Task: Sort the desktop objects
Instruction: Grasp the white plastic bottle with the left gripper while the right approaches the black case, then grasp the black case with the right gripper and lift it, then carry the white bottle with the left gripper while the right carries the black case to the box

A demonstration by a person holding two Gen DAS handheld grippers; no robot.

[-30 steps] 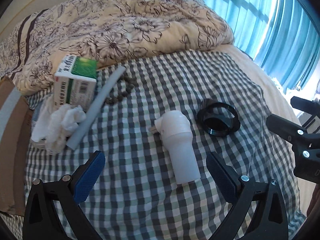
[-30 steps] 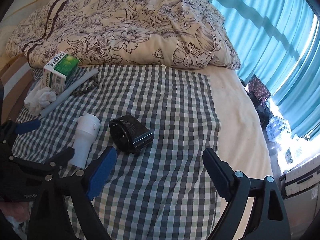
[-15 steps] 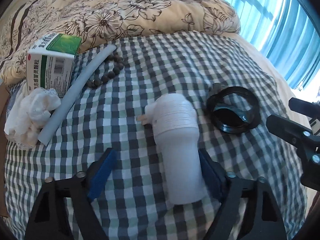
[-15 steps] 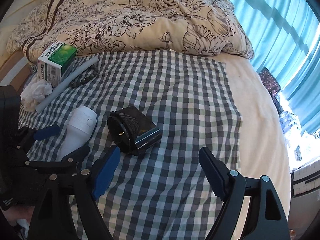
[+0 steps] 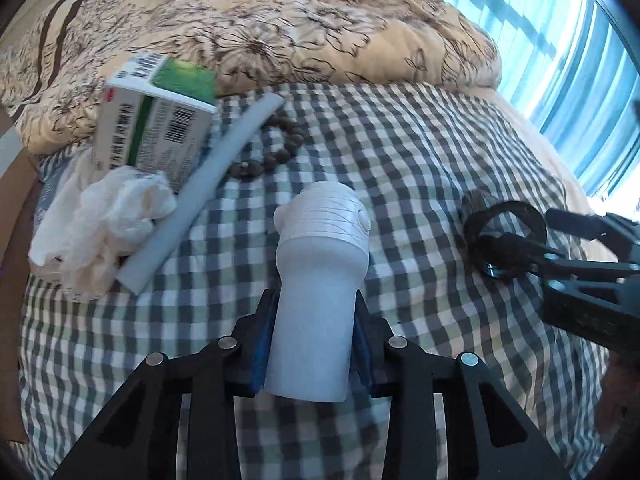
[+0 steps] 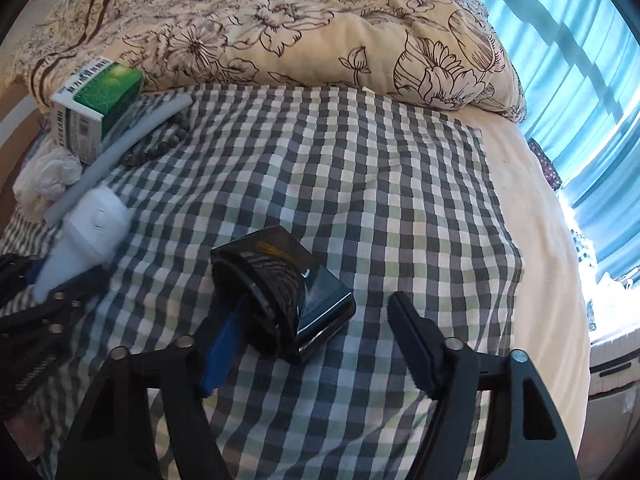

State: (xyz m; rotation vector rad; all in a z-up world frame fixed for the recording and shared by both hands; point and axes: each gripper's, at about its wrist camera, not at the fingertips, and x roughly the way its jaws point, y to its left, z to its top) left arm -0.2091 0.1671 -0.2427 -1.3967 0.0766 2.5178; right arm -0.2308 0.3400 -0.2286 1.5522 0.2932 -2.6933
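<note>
1. Left hand-held gripper (image 5: 312,344), spread wide a second ago, now clamps the white plastic bottle (image 5: 320,280) lying on the checked cloth (image 5: 400,152) over the bed.
2. Right hand-held gripper (image 6: 316,344), still spread, has advanced to straddle the black box (image 6: 288,292).
3. First pick looks secured; lift comes next.
</note>
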